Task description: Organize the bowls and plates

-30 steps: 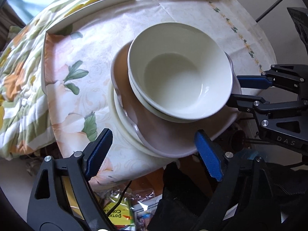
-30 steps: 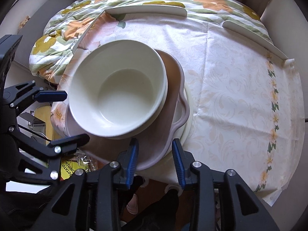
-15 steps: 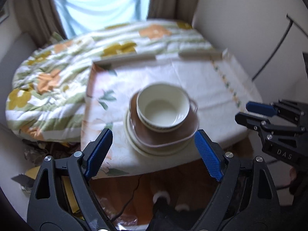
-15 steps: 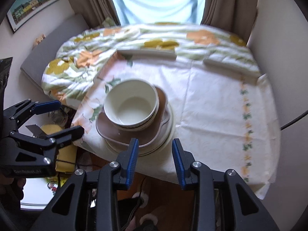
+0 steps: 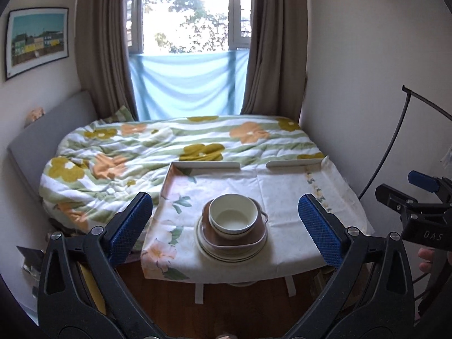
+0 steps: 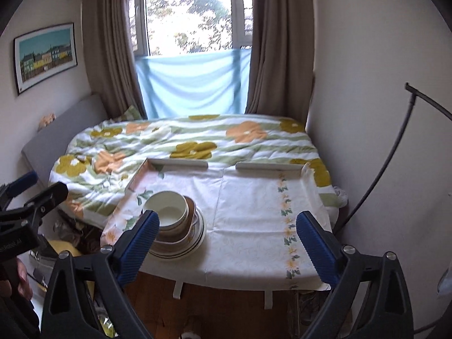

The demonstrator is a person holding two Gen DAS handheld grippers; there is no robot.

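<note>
Now we stand well back from the table (image 5: 285,195), where a second ago the dishes filled both views from close above. Both claws have just been opening. Our left gripper (image 5: 226,226) is spread wide with nothing between its blue pads (image 5: 131,227), and our right gripper (image 6: 226,243) is released and empty too. The stack is unchanged and left alone: the cream bowl (image 5: 234,217) sits in the brown dish (image 5: 254,238), which rests on the striped plates (image 5: 203,243) at the table's near edge, left of centre. We judge the sorting finished, or very nearly, since no loose dish shows elsewhere on the cloth.

Going left to right across the room: a framed picture (image 5: 36,42) hangs on the left wall, a grey headboard (image 5: 56,130) runs below it, and a flowered quilt (image 5: 158,147) covers the bed beyond the table. Brown curtains (image 5: 104,45) frame the window (image 5: 192,11), with a pale blue sheet (image 5: 186,84) across its lower part. A thin black cable (image 5: 395,130) arcs along the right wall.
</note>
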